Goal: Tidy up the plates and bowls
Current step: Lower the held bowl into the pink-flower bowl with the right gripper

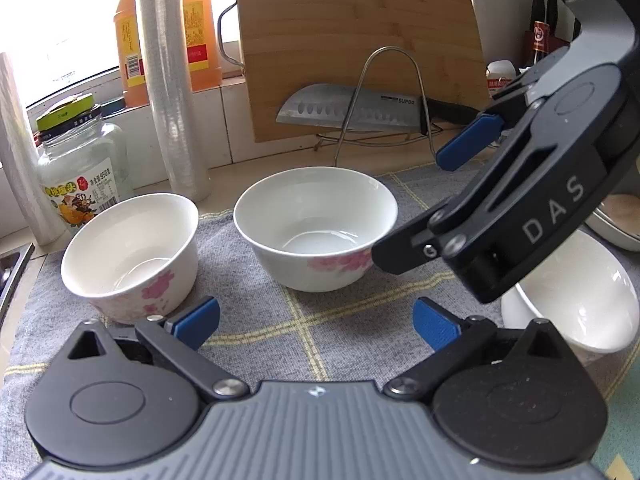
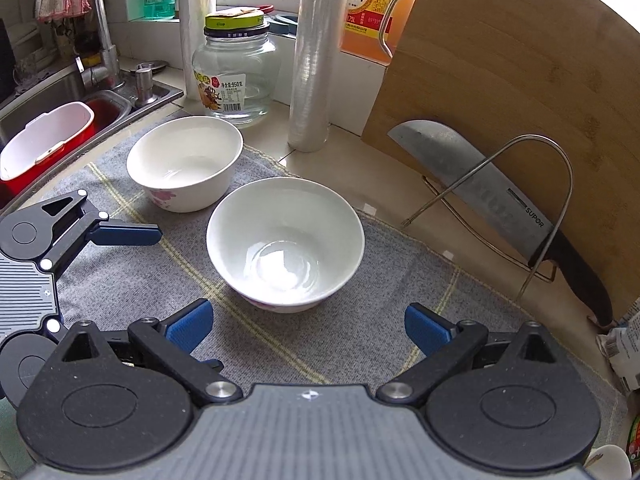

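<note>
Two white bowls with pink flowers stand upright on a grey checked cloth (image 1: pixel 280 332). The wide bowl (image 1: pixel 316 226) (image 2: pixel 285 243) is in the middle; the straight-sided bowl (image 1: pixel 130 256) (image 2: pixel 185 162) is to its left. A third white bowl (image 1: pixel 576 300) sits at the right, partly hidden behind the right gripper's body. My left gripper (image 1: pixel 316 322) is open and empty, just short of the two bowls. My right gripper (image 2: pixel 308 328) is open and empty, just short of the wide bowl; its blue pad (image 1: pixel 468 144) shows in the left wrist view.
A bamboo cutting board (image 1: pixel 360 44) and a cleaver (image 1: pixel 352 108) on a wire rack (image 2: pixel 532 200) stand behind. A glass jar (image 1: pixel 78 172), film rolls (image 1: pixel 168 80), an orange bottle (image 1: pixel 200 28) line the back. A sink (image 2: pixel 60 100) with a red tub (image 2: pixel 44 140) lies left.
</note>
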